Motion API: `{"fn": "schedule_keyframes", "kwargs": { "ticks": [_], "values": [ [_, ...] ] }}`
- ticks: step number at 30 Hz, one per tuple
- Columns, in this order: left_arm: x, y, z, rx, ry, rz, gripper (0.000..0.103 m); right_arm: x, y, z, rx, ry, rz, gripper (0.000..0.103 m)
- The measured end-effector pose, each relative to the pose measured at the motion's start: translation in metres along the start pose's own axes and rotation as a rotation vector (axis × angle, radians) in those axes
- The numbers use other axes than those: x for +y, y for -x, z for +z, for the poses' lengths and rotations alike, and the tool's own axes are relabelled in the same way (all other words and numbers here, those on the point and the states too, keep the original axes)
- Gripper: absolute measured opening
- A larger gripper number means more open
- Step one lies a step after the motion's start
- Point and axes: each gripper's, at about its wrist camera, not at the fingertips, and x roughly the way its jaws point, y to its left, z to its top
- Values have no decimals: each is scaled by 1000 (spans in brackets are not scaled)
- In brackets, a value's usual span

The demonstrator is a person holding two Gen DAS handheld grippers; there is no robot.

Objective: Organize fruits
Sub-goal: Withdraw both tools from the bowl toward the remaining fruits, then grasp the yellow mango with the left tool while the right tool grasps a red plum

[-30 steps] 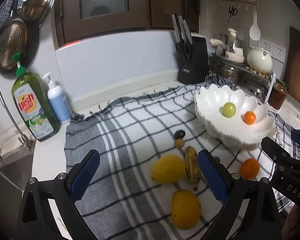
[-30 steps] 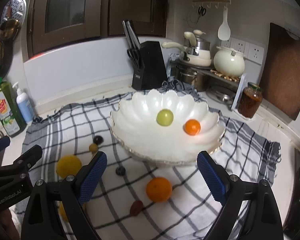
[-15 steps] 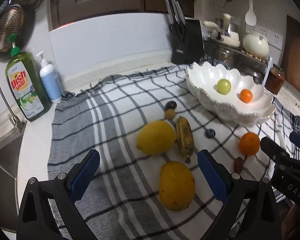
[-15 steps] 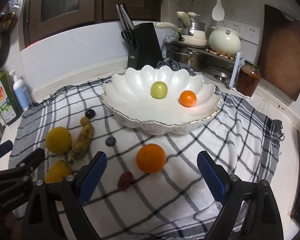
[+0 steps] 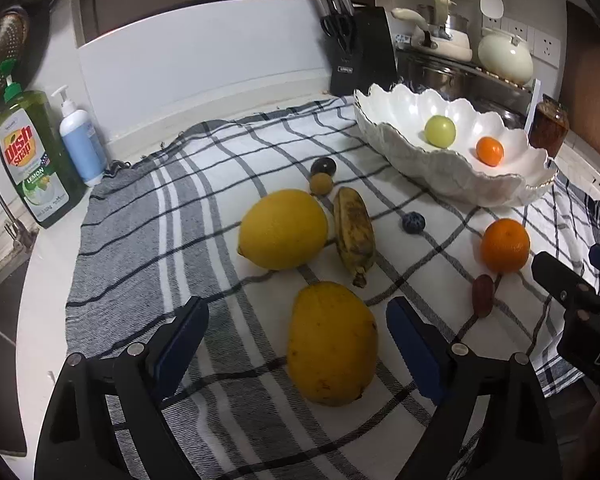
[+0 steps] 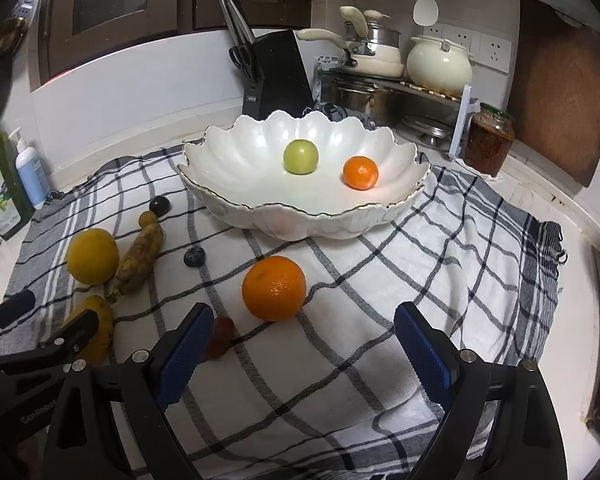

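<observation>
Left wrist view: left gripper [image 5: 296, 344] jaws wide apart and empty; they have just been closing a little, with the mango [image 5: 333, 343] between the pads but no pad touching it. Mango sits dead ahead, centred between the fingers, long axis running roughly along the gripper's pointing line, so the jaws span its short width. Beyond it: lemon [image 5: 283, 229] ahead-left, banana [image 5: 354, 235] ahead-right, long axis also pointing away. Bowl [image 5: 400, 136] far ahead-right. Left gripper is clearly the nearer one for the mango.

Right wrist view: right gripper [image 6: 304, 348] wide open, nothing held. Big orange [image 6: 274, 288] just ahead, slightly left of centre between the fingers, not touched. Date [image 6: 220, 337] right by the left finger. Bowl straight ahead past the orange. Right gripper is the nearer one for the orange.

Count on the cloth [image 6: 440, 264] over the worktop: one mango, one lemon, one banana, one big orange, one date, one blueberry [image 6: 194, 257], one dark round fruit [image 6: 159, 205], one small tan fruit [image 5: 321, 183]. In the bowl: one green fruit [image 6: 300, 156], one small orange [image 6: 360, 173]. Two in, eight out.
</observation>
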Motion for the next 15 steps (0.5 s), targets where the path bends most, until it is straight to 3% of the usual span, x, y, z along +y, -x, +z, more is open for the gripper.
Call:
{"fn": "schedule_keyframes", "kwargs": {
  "ticks": [15],
  "values": [
    [-5,-23,-11,72,0,-27,73,-1,-12,-8,34,-4,-6,92]
  ]
}}
